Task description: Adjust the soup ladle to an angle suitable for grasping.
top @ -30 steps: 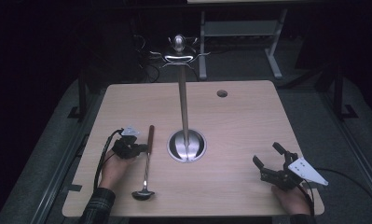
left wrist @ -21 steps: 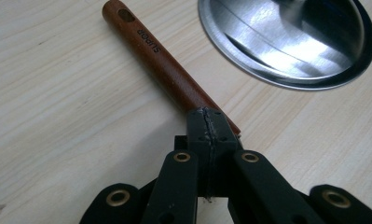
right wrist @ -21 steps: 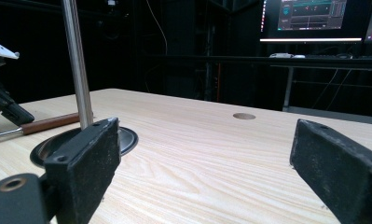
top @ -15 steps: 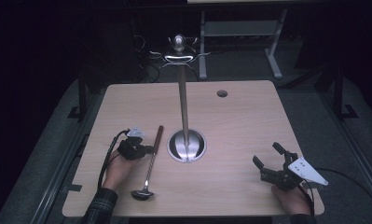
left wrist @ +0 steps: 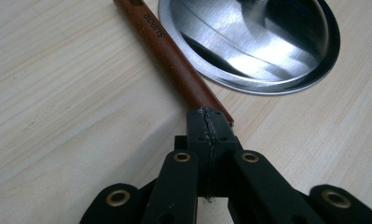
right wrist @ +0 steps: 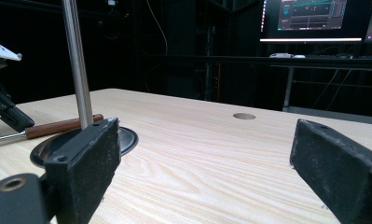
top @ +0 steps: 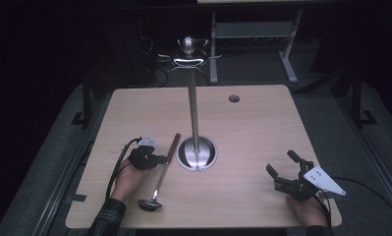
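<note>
Lower left of the high view: my left hand-held gripper [top: 156, 159] clamps the ladle [top: 160, 173] handle; lower right, my right hand-held gripper [top: 283, 170] gapes wide above the table [top: 252, 128].

Pale wood-grain table [top: 252, 137], reddish-brown ladle handle [left wrist: 174, 56], silver stand base [left wrist: 267, 42].

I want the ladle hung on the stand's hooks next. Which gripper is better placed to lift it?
Left. The left gripper is shut at the ladle handle; the right gripper rests open, apart from it.
</note>
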### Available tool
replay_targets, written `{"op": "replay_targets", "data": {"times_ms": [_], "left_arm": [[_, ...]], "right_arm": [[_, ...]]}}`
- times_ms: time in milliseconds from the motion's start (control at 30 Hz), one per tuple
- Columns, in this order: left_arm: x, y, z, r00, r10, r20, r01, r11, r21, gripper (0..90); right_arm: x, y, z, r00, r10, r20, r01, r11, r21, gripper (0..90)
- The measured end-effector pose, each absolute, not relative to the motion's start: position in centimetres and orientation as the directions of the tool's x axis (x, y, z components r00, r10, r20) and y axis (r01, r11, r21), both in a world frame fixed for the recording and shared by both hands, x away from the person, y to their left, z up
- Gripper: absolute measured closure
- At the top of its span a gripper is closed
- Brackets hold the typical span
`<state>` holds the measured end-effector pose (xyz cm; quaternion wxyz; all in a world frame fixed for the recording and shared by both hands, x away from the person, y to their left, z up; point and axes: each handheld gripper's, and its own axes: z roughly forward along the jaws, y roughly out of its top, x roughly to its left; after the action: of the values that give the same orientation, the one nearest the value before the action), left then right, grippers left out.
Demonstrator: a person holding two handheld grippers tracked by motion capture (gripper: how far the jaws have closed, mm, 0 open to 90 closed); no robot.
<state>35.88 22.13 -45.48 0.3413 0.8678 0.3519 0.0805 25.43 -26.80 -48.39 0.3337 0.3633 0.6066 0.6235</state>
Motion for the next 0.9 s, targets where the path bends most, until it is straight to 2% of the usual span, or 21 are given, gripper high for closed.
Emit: {"op": "replay_targets", "data": {"times_ms": [233, 367, 533, 700, 900], "left_arm": [[35.9, 22.1, -45.4, 0.74, 0.665, -0.101, 0.56, -0.526, 0.64, 89.8], [35.0, 22.3, -43.7, 0.72, 0.684, -0.116, 0.592, -0.517, 0.618, 89.8], [32.9, 22.0, -42.5, 0.745, 0.656, -0.123, 0.594, -0.569, 0.569, 89.8], [30.6, 21.3, -42.2, 0.736, 0.649, -0.192, 0.645, -0.587, 0.489, 89.8], [29.3, 20.6, -42.9, 0.745, 0.639, -0.194, 0.65, -0.627, 0.429, 89.7]], "right_arm": [[25.4, -26.8, -48.4, -0.514, 0.857, 0.048, 0.024, -0.041, 0.999, 8.0], [25.4, -26.8, -48.4, -0.516, 0.855, 0.048, 0.025, -0.041, 0.999, 7.9], [25.4, -26.8, -48.4, -0.518, 0.854, 0.048, 0.025, -0.041, 0.999, 8.0], [25.4, -26.8, -48.4, -0.52, 0.853, 0.05, 0.027, -0.042, 0.999, 8.0], [25.4, -26.8, -48.4, -0.519, 0.853, 0.049, 0.026, -0.042, 0.999, 8.0]]}}
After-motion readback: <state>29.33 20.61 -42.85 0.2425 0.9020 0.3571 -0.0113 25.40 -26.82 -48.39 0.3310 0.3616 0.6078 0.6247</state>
